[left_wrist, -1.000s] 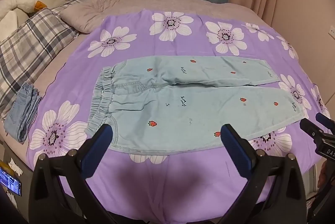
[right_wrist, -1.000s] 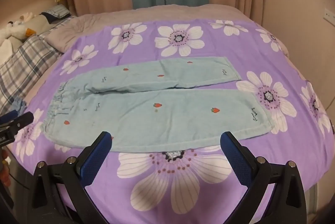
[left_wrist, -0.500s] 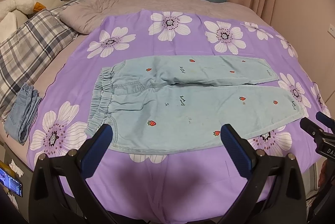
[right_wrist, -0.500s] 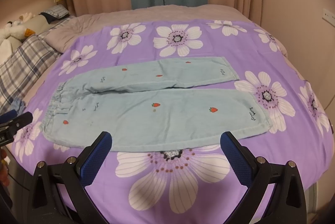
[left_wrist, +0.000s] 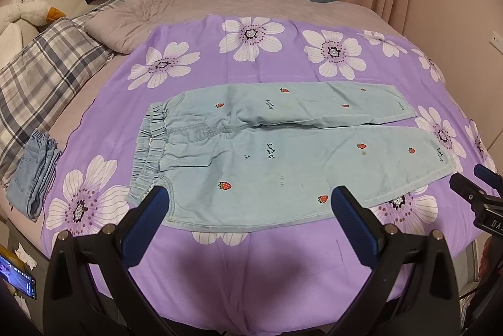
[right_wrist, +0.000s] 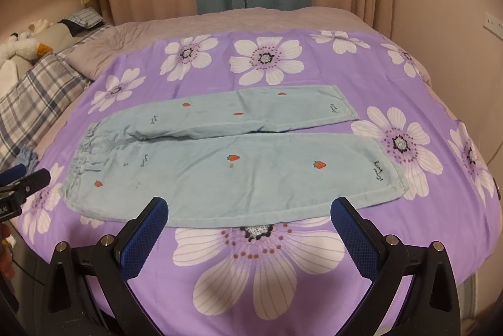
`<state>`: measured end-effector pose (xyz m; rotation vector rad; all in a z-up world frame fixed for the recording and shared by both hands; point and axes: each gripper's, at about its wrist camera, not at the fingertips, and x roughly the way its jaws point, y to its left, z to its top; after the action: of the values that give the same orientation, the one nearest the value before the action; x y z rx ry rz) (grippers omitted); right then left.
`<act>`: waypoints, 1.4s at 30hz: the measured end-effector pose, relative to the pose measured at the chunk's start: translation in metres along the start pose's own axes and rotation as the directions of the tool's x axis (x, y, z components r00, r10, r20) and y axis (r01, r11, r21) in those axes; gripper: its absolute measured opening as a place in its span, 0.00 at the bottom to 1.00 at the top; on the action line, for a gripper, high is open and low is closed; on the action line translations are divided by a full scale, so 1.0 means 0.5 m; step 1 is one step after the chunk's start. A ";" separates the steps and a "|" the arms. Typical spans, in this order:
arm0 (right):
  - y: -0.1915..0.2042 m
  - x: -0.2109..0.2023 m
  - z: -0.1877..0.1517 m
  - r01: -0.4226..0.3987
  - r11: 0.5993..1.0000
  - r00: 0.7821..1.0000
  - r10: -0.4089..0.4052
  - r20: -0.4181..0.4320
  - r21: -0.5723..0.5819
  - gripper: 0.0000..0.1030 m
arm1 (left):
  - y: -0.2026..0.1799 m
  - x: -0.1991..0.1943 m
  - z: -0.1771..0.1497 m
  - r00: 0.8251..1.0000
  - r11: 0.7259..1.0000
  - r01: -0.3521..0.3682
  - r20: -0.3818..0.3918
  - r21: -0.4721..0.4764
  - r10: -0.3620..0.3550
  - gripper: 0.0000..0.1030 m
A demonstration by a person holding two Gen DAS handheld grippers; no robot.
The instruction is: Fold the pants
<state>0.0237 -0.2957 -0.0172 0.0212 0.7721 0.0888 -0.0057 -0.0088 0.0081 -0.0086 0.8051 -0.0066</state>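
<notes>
While pants (left_wrist: pixel 267 153) lie flat as before, both tools, left (left_wrist: pixel 251 204) and right (right_wrist: pixel 250 210), stay spread, empty.

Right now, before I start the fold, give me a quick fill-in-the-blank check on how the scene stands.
1. The light blue pants lie flat on a purple sheet printed with white ____.
2. The small red shapes printed on the pants are ____.
3. The left gripper and right gripper both hang with jaws ____.
4. Another folded denim garment lies beside the ____ pillow.

Missing words: flowers; strawberries; open; plaid
</notes>
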 end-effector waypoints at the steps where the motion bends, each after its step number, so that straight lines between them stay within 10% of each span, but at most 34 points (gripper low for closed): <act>1: 0.000 0.000 0.000 0.001 1.000 1.000 -0.001 0.000 0.000 0.99 | -0.001 0.000 0.000 1.000 1.000 0.001 0.000 0.001 -0.001 1.00; 42: -0.008 0.000 -0.007 -0.001 1.000 1.000 0.001 -0.005 0.005 0.99 | -0.007 0.012 -0.004 1.000 1.000 0.013 -0.006 -0.009 -0.013 1.00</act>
<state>0.0217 -0.2999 -0.0199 0.0266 0.7776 0.0879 -0.0031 -0.0123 0.0024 -0.0219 0.8110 -0.0154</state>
